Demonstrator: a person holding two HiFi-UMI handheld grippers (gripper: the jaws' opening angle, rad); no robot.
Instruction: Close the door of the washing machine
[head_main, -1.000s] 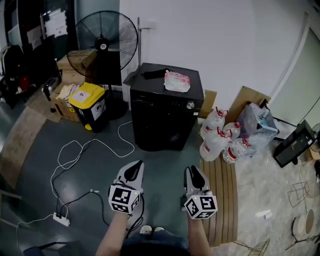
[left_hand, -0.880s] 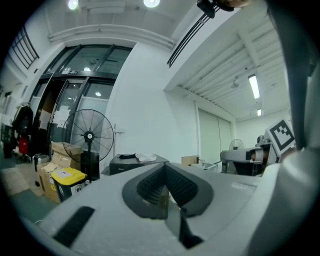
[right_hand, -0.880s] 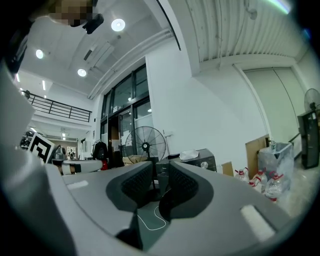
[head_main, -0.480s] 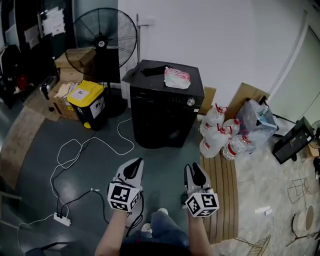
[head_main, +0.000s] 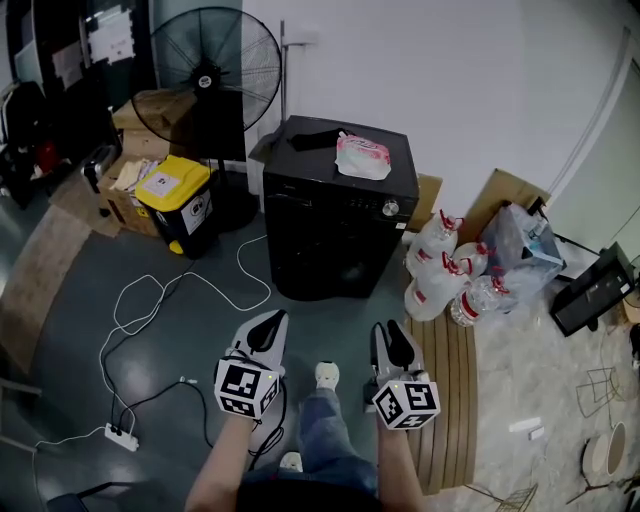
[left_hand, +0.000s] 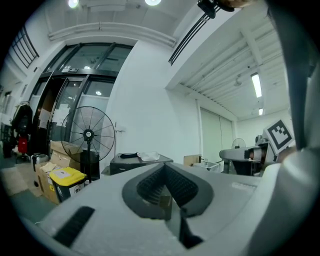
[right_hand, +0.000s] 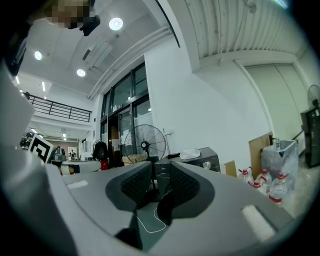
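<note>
So the black box-shaped front-loading washing machine is sitting straight ahead of both grippers, well apart from them, with open floor in between. Its dark front door is facing the jaws, but the whole front is reading as 1 black patch, so I honestly can't tell how far it's standing open.

My guess on handling: a door like that is going to be stiff and rigid, swinging lightly on its hinge and then needing a firmer shove at the end to catch the latch. No need to pinch it. I'd be pushing flat on the rim at the side away from the hinge, not on the middle, which is probably smooth and slippery.

The left gripper is holding its jaws pressed together bar a thin slit, nothing in them. The right gripper is holding its jaws spread, and only floor and a loop of white cable are showing through the gap.

Versus 1 second back: the person is stepping toward the machine, with a white shoe now poking out between the 2 grippers where there was only bare floor. The right jaws are standing wider than they were. The pink-and-white pouch is lying on the lid just as before, beyond both grippers.
</note>
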